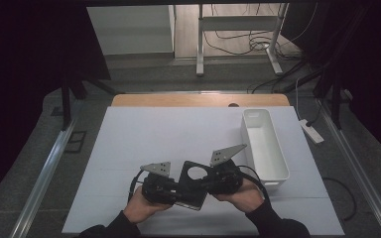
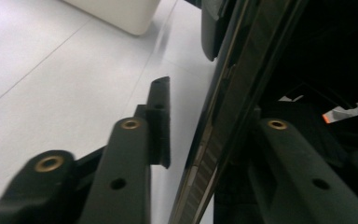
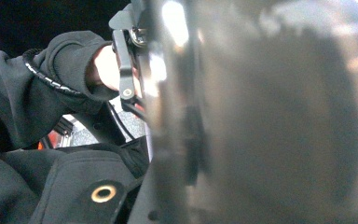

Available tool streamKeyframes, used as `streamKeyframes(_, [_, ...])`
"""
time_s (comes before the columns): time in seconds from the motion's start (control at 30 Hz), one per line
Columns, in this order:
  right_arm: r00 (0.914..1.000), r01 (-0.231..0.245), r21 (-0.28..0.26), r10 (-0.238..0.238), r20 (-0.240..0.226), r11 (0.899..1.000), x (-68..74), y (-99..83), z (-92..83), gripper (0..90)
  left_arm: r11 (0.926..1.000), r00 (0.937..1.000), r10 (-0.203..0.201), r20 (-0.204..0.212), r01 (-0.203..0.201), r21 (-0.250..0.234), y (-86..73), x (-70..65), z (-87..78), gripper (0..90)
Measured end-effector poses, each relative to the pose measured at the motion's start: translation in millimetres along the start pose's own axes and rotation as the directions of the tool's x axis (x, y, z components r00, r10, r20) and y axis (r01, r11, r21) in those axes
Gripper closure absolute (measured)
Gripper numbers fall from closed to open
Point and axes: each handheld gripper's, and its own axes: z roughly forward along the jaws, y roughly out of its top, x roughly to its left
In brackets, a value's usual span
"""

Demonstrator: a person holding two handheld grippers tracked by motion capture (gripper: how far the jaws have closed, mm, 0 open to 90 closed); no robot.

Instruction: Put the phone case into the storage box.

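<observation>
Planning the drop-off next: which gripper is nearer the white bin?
Right. The right gripper is beside the white bin, just off its near left corner. The left gripper is farther left, with the black plate held between the two grippers.

Before me lies a white table surface point(image 1: 144, 144) with a wooden edge point(image 1: 198, 100) at the frame's upper centre. Grey floor point(image 1: 144, 74) beyond; metal stand legs point(image 1: 199, 44) and loose cables point(image 1: 243, 42) occupy the top. Dark curtains point(image 1: 25, 74) flank both sides.
</observation>
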Motion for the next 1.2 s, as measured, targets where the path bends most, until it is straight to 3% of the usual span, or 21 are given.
streamKeyframes(0.2, [0.9994, 0.003, -0.008, -0.003, -0.035, 1.000, -0.8, 0.0, -1.5, 86.1, 0.9997, 0.9984, 0.025, 0.051, -0.024, -0.008, 0.2, -0.6, -1.1, 80.9])
streamKeyframes(0.33, [0.9985, 0.004, -0.021, -0.005, -0.055, 1.000, -2.4, -0.5, -1.9, 85.1, 0.9991, 0.9974, 0.041, 0.059, -0.041, -0.005, 1.2, -2.2, -0.9, 83.5])
streamKeyframes(0.47, [0.9986, -0.024, -0.013, 0.023, -0.049, 1.000, -4.8, -1.6, -1.8, 82.4, 0.9992, 0.9980, 0.039, 0.050, -0.040, 0.010, 1.4, -1.9, -0.2, 84.8])
streamKeyframes(0.6, [0.9996, -0.021, -0.010, 0.021, -0.019, 1.000, -3.8, -1.1, -0.7, 78.0, 0.9988, 0.9988, 0.048, 0.004, -0.048, 0.012, 2.5, -4.7, -1.2, 85.1])
streamKeyframes(0.77, [0.9973, -0.046, -0.012, 0.047, 0.056, 0.999, -6.2, -0.1, -2.5, 58.4, 0.9982, 0.9967, 0.050, -0.065, -0.047, 0.038, 3.4, -6.7, -1.6, 85.1])
streamKeyframes(0.9, [0.9891, -0.068, -0.031, 0.072, 0.128, 0.997, -10.3, 0.0, -6.7, 42.7, 0.9977, 0.9923, 0.044, -0.116, -0.037, 0.057, 4.0, -8.2, -1.6, 85.1])
streamKeyframes(1.03, [0.9815, -0.066, -0.041, 0.073, 0.177, 0.997, -11.8, 0.1, -8.7, 28.6, 0.9973, 0.9860, 0.039, -0.162, -0.028, 0.067, 4.7, -10.2, -2.3, 85.1])
streamKeyframes(1.2, [0.9701, -0.069, -0.052, 0.079, 0.230, 0.996, -14.4, -0.1, -10.0, 10.0, 0.9972, 0.9690, 0.023, -0.246, -0.005, 0.075, 6.0, -12.3, -4.2, 85.0])
